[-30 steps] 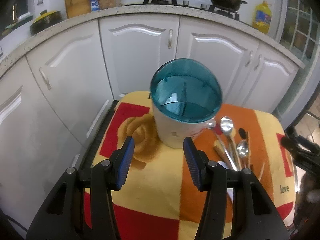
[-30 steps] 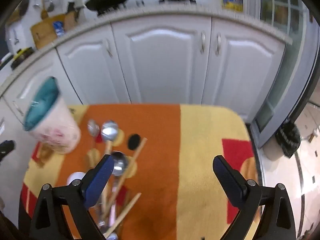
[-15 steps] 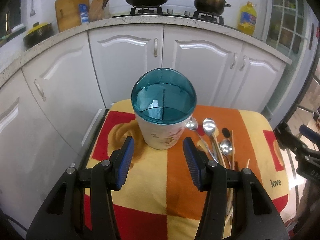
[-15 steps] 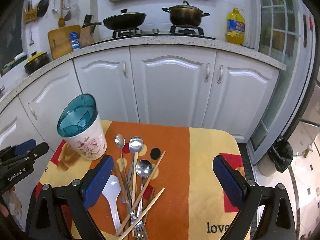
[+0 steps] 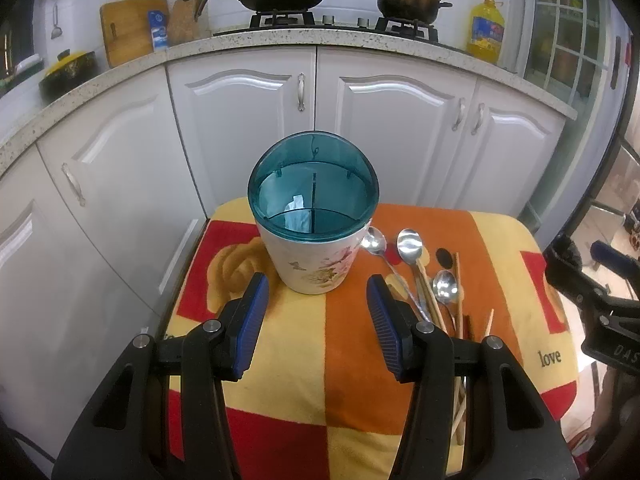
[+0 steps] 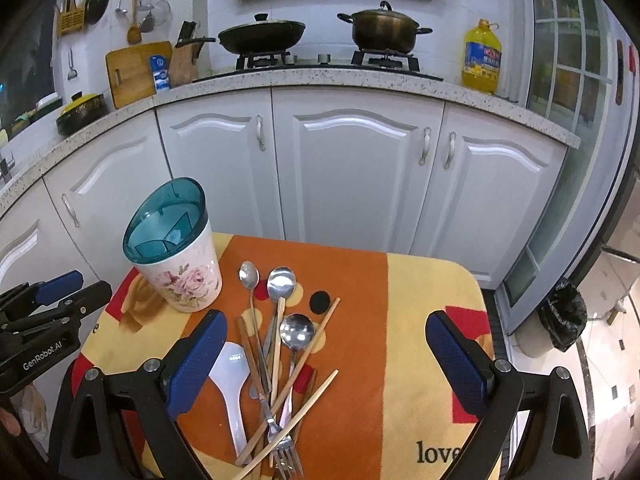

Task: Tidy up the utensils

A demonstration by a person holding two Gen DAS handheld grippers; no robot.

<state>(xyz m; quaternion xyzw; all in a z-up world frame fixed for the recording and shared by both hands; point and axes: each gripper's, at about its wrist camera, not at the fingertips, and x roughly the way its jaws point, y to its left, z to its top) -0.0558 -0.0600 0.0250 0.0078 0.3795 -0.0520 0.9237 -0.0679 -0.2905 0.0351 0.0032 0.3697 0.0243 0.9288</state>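
Left hand-held gripper (image 5: 314, 322) gapes just short of holder (image 5: 313, 236).

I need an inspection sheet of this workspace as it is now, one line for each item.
Surface: small table under a red, orange and yellow cloth.
Job's things: flowered holder upright, nothing inside; spoons, chopsticks, fork and white rice paddle heaped beside it.
Clutter: nothing seen.
Claws: left claw open, short of the holder; right claw open above the heap.
Cables: nothing seen.
Surroundings: white cabinets, pans on the stove, oil bottle, bin.
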